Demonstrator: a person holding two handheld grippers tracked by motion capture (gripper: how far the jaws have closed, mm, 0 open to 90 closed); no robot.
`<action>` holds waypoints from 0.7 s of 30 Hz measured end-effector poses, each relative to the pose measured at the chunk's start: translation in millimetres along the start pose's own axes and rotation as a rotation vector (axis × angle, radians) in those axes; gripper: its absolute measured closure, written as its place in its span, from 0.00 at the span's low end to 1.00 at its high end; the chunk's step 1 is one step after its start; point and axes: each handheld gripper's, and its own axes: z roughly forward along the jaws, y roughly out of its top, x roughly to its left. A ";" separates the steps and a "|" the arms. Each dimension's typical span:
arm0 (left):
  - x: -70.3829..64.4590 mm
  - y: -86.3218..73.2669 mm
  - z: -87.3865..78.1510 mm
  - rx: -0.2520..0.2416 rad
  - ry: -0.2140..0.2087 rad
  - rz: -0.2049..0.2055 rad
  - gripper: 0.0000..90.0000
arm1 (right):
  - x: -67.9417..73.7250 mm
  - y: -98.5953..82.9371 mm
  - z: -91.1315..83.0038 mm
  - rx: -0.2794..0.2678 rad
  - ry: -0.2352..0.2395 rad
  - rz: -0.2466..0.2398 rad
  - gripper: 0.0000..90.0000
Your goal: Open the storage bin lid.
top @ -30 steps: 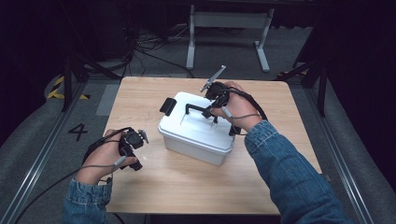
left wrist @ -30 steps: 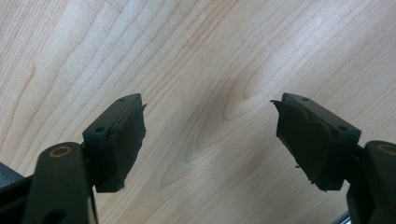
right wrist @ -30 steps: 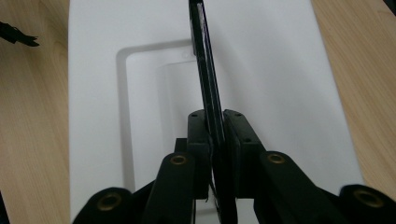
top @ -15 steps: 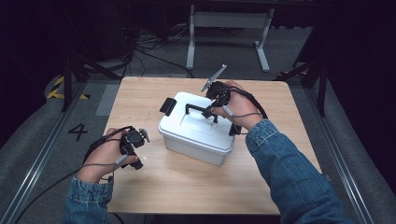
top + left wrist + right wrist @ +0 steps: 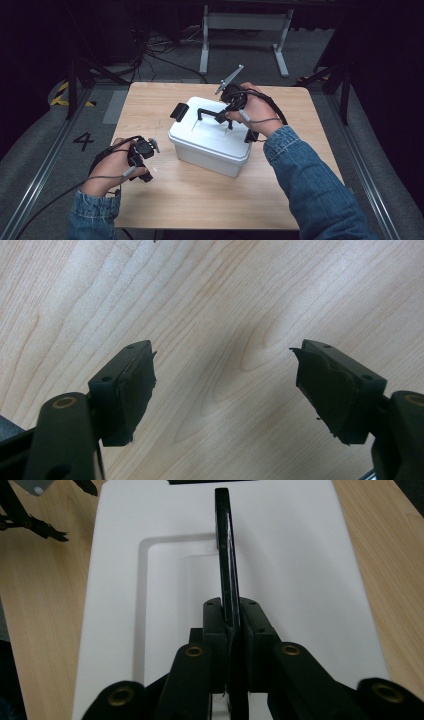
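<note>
A white lidded box (image 5: 207, 145) stands in the middle of the wooden table (image 5: 200, 195). Its black carry handle (image 5: 212, 113) is raised upright over the lid (image 5: 295, 570). My right gripper (image 5: 229, 114) is shut on that handle (image 5: 226, 555), the jaws pinching its near end. A black latch (image 5: 178, 111) sticks out from the box's far left end. My left gripper (image 5: 148, 159) rests low at the table's left, beside the box and apart from it. In the left gripper view its gripper (image 5: 222, 385) is open over bare wood, nothing between the pads (image 5: 135, 390).
A grey metal stand (image 5: 242, 30) and loose cables (image 5: 150, 50) lie on the floor beyond the table's far edge. A black tripod leg (image 5: 75, 85) stands off the table's left corner. Bare tabletop lies in front of the box.
</note>
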 end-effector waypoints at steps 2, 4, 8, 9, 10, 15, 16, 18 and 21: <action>-0.1 0.1 0.6 -0.001 0.000 -0.001 0.27 | 0.7 1.0 -4.7 -0.006 -0.004 -0.005 0.94; 0.0 0.2 0.6 0.000 0.001 -0.001 0.27 | 0.6 1.2 -9.7 -0.014 -0.005 -0.003 0.94; -0.7 0.4 0.4 -0.005 -0.001 -0.004 0.27 | 1.0 0.1 -19.2 -0.027 -0.021 -0.004 0.94; -0.7 0.6 0.2 -0.001 -0.003 -0.003 0.27 | 1.0 -0.2 -21.0 -0.029 -0.020 -0.003 0.94; -0.6 0.7 0.2 -0.001 -0.003 -0.003 0.27 | 1.3 -0.7 -24.5 -0.039 -0.021 -0.002 0.94; -0.2 1.7 0.5 0.005 -0.002 0.002 0.27 | 1.6 -3.1 -36.3 -0.055 -0.036 -0.002 0.94; -0.3 1.9 0.7 0.004 0.001 0.002 0.27 | 1.4 -4.0 -38.4 -0.056 -0.040 0.000 0.94; -0.4 2.4 0.9 0.003 0.001 0.004 0.27 | 0.6 -6.3 -42.7 -0.060 -0.047 0.000 0.94; -0.3 3.4 1.1 0.004 -0.001 0.007 0.27 | -0.9 -10.7 -49.4 -0.068 -0.051 0.011 0.94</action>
